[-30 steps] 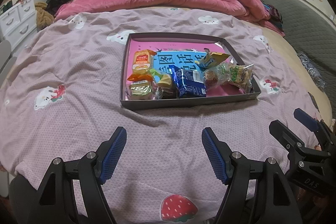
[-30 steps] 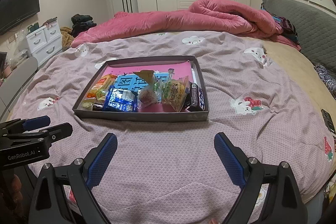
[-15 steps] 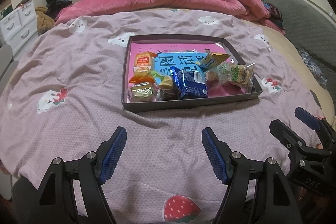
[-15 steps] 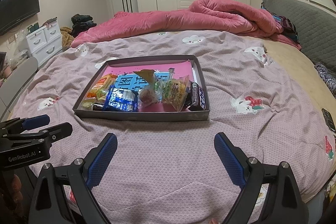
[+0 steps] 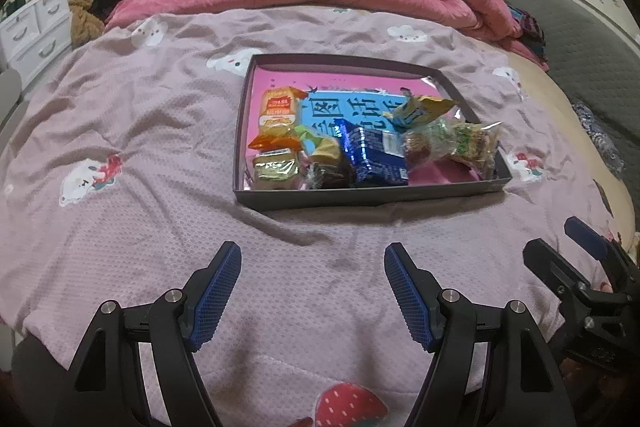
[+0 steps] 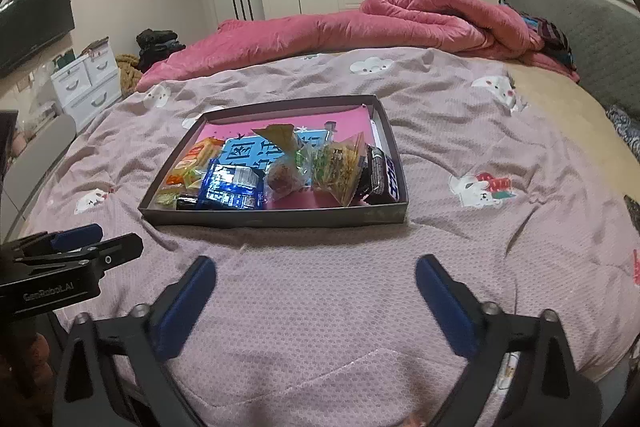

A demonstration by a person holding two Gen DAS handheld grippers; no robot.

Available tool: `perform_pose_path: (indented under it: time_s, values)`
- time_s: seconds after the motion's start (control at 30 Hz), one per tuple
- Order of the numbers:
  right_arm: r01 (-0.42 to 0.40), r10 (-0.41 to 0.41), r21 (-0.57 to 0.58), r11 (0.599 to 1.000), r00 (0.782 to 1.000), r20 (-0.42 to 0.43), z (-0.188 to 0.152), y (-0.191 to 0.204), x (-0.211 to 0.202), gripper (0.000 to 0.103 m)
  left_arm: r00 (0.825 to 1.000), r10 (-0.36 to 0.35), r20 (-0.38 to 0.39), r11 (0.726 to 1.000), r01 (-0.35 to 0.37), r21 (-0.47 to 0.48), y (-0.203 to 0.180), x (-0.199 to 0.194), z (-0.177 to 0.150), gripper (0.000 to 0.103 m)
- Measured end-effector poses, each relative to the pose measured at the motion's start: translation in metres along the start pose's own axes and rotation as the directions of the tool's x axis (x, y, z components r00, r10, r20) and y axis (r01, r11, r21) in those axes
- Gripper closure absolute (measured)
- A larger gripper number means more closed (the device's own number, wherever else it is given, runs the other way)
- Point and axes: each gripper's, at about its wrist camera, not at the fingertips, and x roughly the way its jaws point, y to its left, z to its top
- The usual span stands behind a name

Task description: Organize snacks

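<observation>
In the left wrist view the left tool (image 5: 312, 267) fills the bottom of the frame with its blue-padded fingers spread wide and nothing between them, hovering over the mauve bedspread (image 5: 120, 147). The shallow dark tray (image 5: 368, 197) lies on the bed just above centre, well apart from the fingertips, with a bare strip of bedspread between. Inside the tray the snacks crowd the near half: an orange packet (image 5: 278, 107) at upper left, a gold-wrapped cake (image 5: 276, 167) at lower left, a blue foil packet (image 5: 374, 155) in the middle, a yellow pouch (image 5: 420, 109) above right, and a clear bag with green print (image 5: 468, 143) at right. The right tool (image 5: 560, 251) shows at the lower right edge.

In the right wrist view the right tool (image 6: 316, 277) is likewise spread wide and empty at the bottom of the frame. The tray (image 6: 280, 217) sits above it, slightly left of centre, apart from the fingertips. A dark bar (image 6: 382, 175) lies against the tray's right wall. The left tool (image 6: 96, 241) enters from the left edge.
</observation>
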Motion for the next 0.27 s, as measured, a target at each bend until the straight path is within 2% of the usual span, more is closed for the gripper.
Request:
perform_pose_path:
  time_s: [0.13,0.2,0.27]
  values:
    - [0.008,-0.008,0.041,0.999,1.000,0.005,0.004,-0.015,0.008,0.001,1.000,0.020,0.005,1.000,-0.020,-0.012,0.010,0.008,0.005,0.027]
    - [0.039,-0.041,0.067,0.997,0.999,0.025,0.011,-0.031,0.012,0.001,1.000,0.016,0.017,0.999,-0.016,-0.029,0.018,0.010,0.009,0.027]
    - [0.089,-0.094,0.099,0.991,0.995,0.045,0.023,-0.056,0.017,0.001,0.998,0.043,0.042,0.998,-0.041,-0.052,0.031,0.011,0.015,0.027]
